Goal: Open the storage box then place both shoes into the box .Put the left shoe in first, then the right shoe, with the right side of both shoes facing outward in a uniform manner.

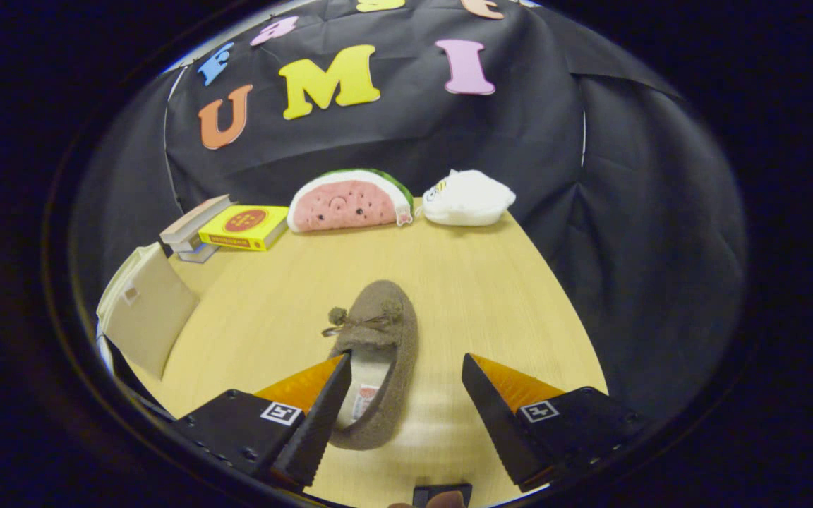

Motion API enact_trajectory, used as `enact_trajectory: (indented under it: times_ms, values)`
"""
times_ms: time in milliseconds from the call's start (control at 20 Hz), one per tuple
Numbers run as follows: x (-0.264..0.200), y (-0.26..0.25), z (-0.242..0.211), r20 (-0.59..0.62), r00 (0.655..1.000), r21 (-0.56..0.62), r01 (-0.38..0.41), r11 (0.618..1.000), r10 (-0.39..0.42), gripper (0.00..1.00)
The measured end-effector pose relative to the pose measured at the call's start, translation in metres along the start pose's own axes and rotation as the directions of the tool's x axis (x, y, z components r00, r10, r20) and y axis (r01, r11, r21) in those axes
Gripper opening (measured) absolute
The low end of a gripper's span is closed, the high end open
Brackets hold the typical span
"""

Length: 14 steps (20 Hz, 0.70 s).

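Tabletop (491, 282): books (226, 226) (stacked), slipper (382, 353) between parted jaws.

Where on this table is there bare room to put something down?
Bare wood lies between the slipper and the watermelon plush, and right of the slipper toward the table edge. Crowded: the back row with books and white plush. The open gripper straddles the slipper's heel.

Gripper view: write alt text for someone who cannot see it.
An open claw hovers over a brown fuzzy slipper lying on a wooden table, its heel between the fingers. Beyond it sit a watermelon plush, a white plush and stacked books; a beige box stands beside the books.
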<state>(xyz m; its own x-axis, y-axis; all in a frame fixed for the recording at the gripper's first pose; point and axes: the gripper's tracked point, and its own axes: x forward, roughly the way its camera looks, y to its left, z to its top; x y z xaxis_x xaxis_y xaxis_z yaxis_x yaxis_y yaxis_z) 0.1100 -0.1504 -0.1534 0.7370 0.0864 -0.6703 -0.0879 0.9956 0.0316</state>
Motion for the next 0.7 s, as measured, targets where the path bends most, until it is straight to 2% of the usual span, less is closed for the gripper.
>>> enact_trajectory:
  times_ms: [250,400,600,700]
  values:
    - [0.031,0.007,-0.015,-0.066,0.997,0.034,-0.034,0.999,0.036,0.96]
    - [0.04,0.011,-0.017,-0.073,0.996,0.067,-0.049,0.997,0.054,0.68]
    - [0.041,0.008,-0.018,-0.075,0.997,0.098,-0.025,0.995,0.033,0.1]
    - [0.039,0.006,-0.017,-0.065,0.997,0.126,-0.027,0.992,0.035,0.02]
